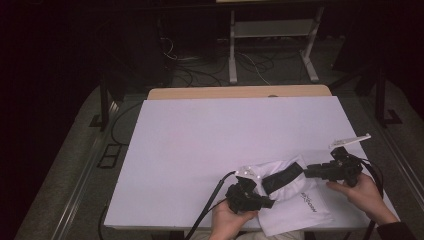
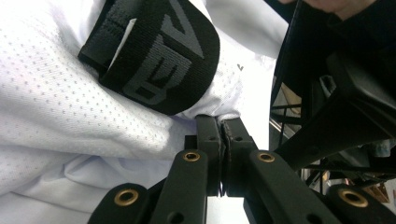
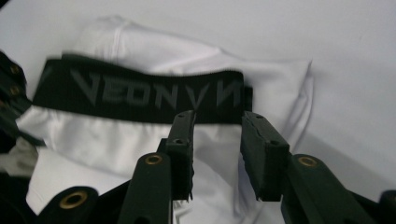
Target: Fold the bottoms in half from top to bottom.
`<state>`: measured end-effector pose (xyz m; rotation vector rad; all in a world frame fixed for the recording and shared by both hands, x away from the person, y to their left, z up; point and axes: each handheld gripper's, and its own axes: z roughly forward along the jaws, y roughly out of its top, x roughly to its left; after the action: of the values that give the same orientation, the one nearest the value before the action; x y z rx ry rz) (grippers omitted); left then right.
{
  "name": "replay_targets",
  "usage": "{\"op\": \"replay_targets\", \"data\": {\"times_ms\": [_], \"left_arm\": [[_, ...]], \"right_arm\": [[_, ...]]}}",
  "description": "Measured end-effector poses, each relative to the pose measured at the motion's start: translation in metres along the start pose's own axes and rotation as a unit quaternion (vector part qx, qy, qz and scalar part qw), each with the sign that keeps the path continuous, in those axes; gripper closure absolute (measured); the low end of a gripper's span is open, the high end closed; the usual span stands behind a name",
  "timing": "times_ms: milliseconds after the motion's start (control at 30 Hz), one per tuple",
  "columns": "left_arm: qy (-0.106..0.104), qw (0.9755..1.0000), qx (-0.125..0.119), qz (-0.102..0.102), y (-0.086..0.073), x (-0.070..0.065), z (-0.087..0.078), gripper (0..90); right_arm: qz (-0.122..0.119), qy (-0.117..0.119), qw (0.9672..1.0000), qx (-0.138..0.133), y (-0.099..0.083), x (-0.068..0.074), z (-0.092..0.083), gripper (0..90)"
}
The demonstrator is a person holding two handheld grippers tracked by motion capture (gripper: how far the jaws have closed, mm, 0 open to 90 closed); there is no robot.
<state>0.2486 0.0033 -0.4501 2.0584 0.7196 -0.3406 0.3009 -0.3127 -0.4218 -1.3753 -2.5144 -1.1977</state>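
Left gripper view: left gripper [image 2: 223,126] with its jaws clenched together, a fold of the white garment [image 2: 56,93] pinched between the tips.
Right gripper view: right gripper [image 3: 217,140] released, jaws parted with a clear gap; white fabric lies under the gap and the pads do not press on it.
Waistband: black elastic waistband [image 3: 140,95] with grey lettering runs across the garment just beyond the right gripper's jaw tips; in the left gripper view it curls over the mesh fabric just above the closed jaws.
High view, hands: left hand [image 1: 227,220] comes in at the bottom edge holding its gripper at the garment's left side; right hand [image 1: 362,192] holds its gripper at the garment's right end, by the waistband.
Garment's place: crumpled on the near right part of the white table top [image 1: 210,135], between the two grippers, its lower hem reaching the near edge.
Beyond the table: dark floor with loose cables [image 1: 250,62] and a pale metal stand [image 1: 272,30].
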Motion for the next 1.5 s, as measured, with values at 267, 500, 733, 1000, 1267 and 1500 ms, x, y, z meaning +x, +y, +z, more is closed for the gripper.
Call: {"op": "replay_targets", "data": {"times_ms": [267, 500, 733, 1000, 1267, 1500], "left_arm": [[-0.001, 0.9999, 0.012, 0.0, -0.001, 0.001, 0.004, 87.0], [-0.003, 0.9998, 0.017, 0.002, -0.001, 0.001, 0.005, 86.9], [-0.004, 0.9998, 0.017, 0.0, -0.002, 0.002, 0.006, 86.7], [-0.006, 0.9999, 0.014, -0.002, -0.002, 0.002, 0.006, 86.5], [-0.006, 0.9999, 0.01, -0.003, -0.003, 0.002, 0.005, 86.1], [0.003, 1.0, 0.006, 0.007, -0.003, 0.0, 0.001, 78.1]], "right_arm": [[0.03, 0.002, 0.9993, -0.022, 0.014, -0.003, 0.009, 60.8], [0.047, 0.002, 0.9988, -0.01, 0.021, -0.011, 0.021, 60.9], [0.06, 0.008, 0.998, 0.014, 0.022, -0.018, 0.032, 57.5], [0.073, 0.029, 0.996, 0.043, 0.022, -0.022, 0.044, 60.0], [0.069, 0.045, 0.9958, 0.042, 0.018, -0.019, 0.037, 76.4], [0.054, 0.064, 0.9962, 0.022, 0.017, -0.015, 0.025, 80.4]]}}
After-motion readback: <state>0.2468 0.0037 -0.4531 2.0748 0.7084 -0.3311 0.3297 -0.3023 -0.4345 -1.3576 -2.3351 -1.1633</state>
